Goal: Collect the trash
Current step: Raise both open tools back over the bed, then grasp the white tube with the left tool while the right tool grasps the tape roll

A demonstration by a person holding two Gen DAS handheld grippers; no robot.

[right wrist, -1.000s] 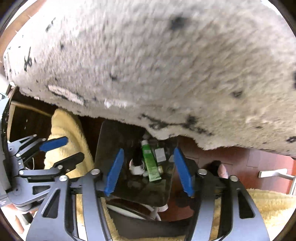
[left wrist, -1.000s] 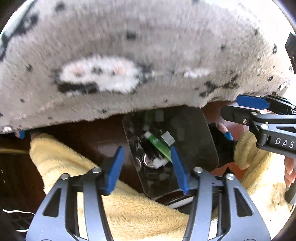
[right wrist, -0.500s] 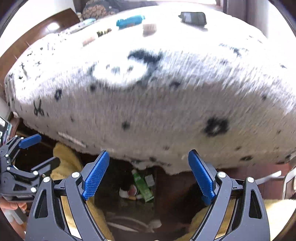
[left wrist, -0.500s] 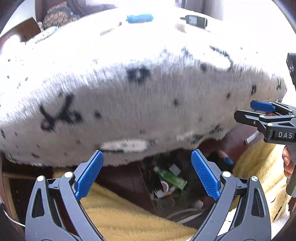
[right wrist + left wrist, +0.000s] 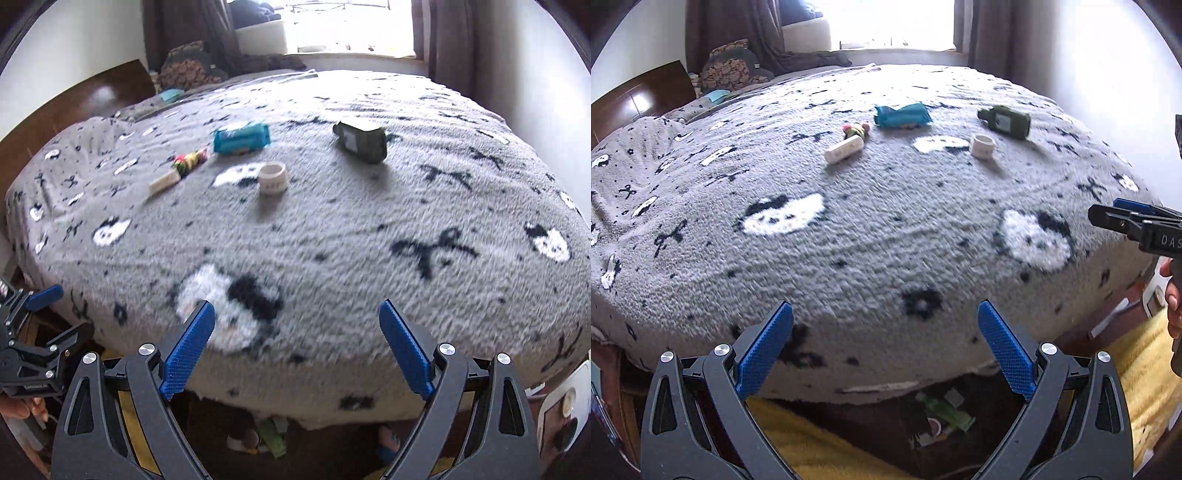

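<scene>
On the grey patterned bed (image 5: 886, 240) lie a blue packet (image 5: 903, 115) (image 5: 242, 137), a dark green bottle (image 5: 1004, 122) (image 5: 362, 142), a small white ring-shaped pot (image 5: 982, 146) (image 5: 272, 179), a white stick (image 5: 844, 149) (image 5: 164, 181) and a colourful wrapper (image 5: 855, 129) (image 5: 190, 159). Below the bed's near edge a dark bin (image 5: 923, 424) holds a green tube (image 5: 947, 411) (image 5: 271, 437) and other scraps. My left gripper (image 5: 882, 306) and right gripper (image 5: 295, 304) hover over that edge, far from the items. Both sets of jaws are opening, with nothing between them.
A yellow fluffy cloth (image 5: 812, 446) lies on the floor beside the bin. A brown headboard (image 5: 639, 96) and pillows stand at the far left, with a bright window behind. A person's hand (image 5: 1174, 295) holds the right gripper at the frame's edge.
Both grippers have risen from over the bin to above the bed's edge and tilted up, so the bed top with its items came into view. Both sets of jaws have widened.
</scene>
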